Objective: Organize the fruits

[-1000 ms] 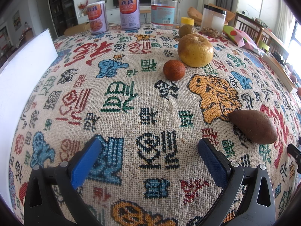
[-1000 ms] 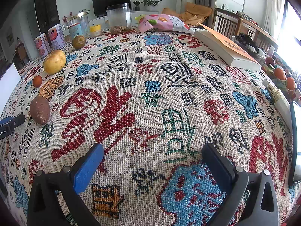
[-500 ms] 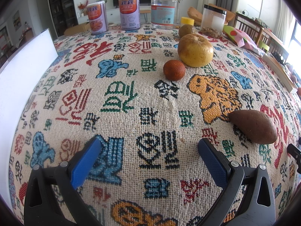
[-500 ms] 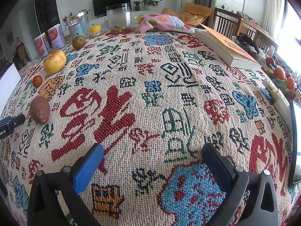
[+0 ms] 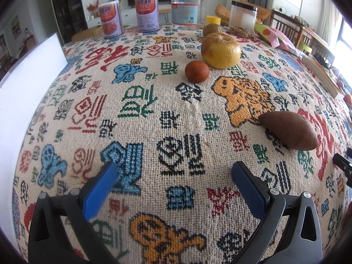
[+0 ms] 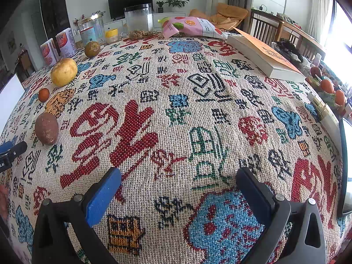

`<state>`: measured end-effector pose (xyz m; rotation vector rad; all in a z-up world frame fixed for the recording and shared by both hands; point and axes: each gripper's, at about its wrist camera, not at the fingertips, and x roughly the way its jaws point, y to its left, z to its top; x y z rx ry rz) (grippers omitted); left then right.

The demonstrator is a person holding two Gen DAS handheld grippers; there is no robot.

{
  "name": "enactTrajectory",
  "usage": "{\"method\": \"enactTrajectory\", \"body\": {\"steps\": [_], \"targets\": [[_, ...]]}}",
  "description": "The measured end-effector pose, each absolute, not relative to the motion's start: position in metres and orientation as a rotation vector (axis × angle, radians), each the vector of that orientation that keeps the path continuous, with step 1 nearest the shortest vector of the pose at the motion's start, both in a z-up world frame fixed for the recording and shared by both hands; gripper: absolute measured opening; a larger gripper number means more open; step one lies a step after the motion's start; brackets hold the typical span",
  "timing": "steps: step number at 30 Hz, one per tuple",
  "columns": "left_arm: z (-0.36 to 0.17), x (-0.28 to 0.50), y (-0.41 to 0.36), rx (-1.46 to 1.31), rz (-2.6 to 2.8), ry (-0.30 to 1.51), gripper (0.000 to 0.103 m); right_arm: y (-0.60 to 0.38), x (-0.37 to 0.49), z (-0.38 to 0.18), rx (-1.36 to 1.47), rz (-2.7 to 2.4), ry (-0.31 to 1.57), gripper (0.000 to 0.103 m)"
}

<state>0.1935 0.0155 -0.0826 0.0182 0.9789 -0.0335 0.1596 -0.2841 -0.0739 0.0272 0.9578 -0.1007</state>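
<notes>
In the left wrist view, the left hand-held gripper (image 5: 173, 171) is seen spread wide with nothing between its blue fingers, low over the bench (image 5: 154, 92) and its bright patterned cloth. Four fruits are seen ahead of it. A brown fruit (image 5: 288, 131) is lying nearest, a little to the right. A small orange fruit (image 5: 197, 71) is set farther back, just beside a big yellow apple (image 5: 220, 50). A small green-brown fruit (image 5: 211, 30) is seen behind the apple, near some jars (image 5: 186, 11) and cans (image 5: 146, 13). In the right wrist view, the right hand-held gripper (image 6: 179, 176) is also spread wide and nothing is held in it. The same four fruits are seen far off to its left: the brown fruit (image 6: 46, 128), the orange fruit (image 6: 43, 94), the apple (image 6: 64, 72) and the green-brown fruit (image 6: 92, 48). A book (image 6: 264, 55) and a snack bag (image 6: 191, 27) are lying at the back. No fruit has been picked up yet, so the sorting looks hardly begun. No bowl or basket for the fruits can be made out on the cloth.
</notes>
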Motion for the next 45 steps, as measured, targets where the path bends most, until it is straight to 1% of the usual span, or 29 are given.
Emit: {"method": "enactTrajectory", "body": {"steps": [3, 8, 13, 17, 19, 20, 21, 22, 23, 24, 25, 26, 32, 38, 45], "targets": [[-0.079, 0.209, 0.024, -0.009, -0.057, 1.0, 0.102, -0.284, 0.159, -0.074, 0.027, -0.101, 0.958, 0.103], [-0.071, 0.253, 0.029, -0.142, -0.144, 0.994, 0.102, -0.284, 0.159, -0.074, 0.027, -0.101, 0.958, 0.103], [-0.076, 0.292, -0.002, -0.016, -0.189, 0.974, 0.101, -0.283, 0.159, -0.074, 0.028, -0.101, 0.958, 0.103], [-0.082, 0.309, -0.006, 0.017, -0.174, 0.961, 0.101, -0.284, 0.16, -0.074, 0.028, -0.101, 0.958, 0.103], [-0.082, 0.309, -0.007, 0.027, -0.176, 0.947, 0.098, -0.283, 0.159, -0.074, 0.027, -0.101, 0.958, 0.103], [-0.082, 0.308, -0.007, 0.037, -0.177, 0.937, 0.091, -0.283, 0.16, -0.074, 0.027, -0.1, 0.958, 0.103], [-0.081, 0.307, -0.008, 0.055, -0.173, 0.927, 0.081, -0.281, 0.159, -0.074, 0.026, -0.099, 0.958, 0.103], [-0.081, 0.306, -0.008, 0.068, -0.174, 0.919, 0.077, -0.28, 0.159, -0.074, 0.026, -0.098, 0.958, 0.103], [-0.081, 0.305, -0.007, 0.067, -0.184, 0.909, 0.07, -0.28, 0.16, -0.074, 0.025, -0.097, 0.958, 0.103], [-0.079, 0.303, -0.006, 0.062, -0.193, 0.899, 0.051, -0.279, 0.16, -0.074, 0.025, -0.096, 0.958, 0.103], [-0.078, 0.302, -0.005, 0.062, -0.195, 0.89, 0.04, -0.278, 0.161, -0.074, 0.025, -0.096, 0.958, 0.103], [-0.077, 0.301, -0.004, 0.063, -0.192, 0.885, 0.031, -0.278, 0.161, -0.074, 0.025, -0.096, 0.958, 0.103], [-0.072, 0.28, 0.01, 0.035, -0.16, 0.883, 0.03, -0.278, 0.161, -0.074, 0.025, -0.096, 0.958, 0.103], [-0.059, 0.222, 0.032, 0.044, -0.159, 0.903, 0.03, -0.278, 0.161, -0.074, 0.025, -0.096, 0.958, 0.103], [-0.064, 0.159, 0.057, 0.019, -0.126, 0.931, 0.03, -0.278, 0.161, -0.074, 0.025, -0.096, 0.958, 0.103]]}}
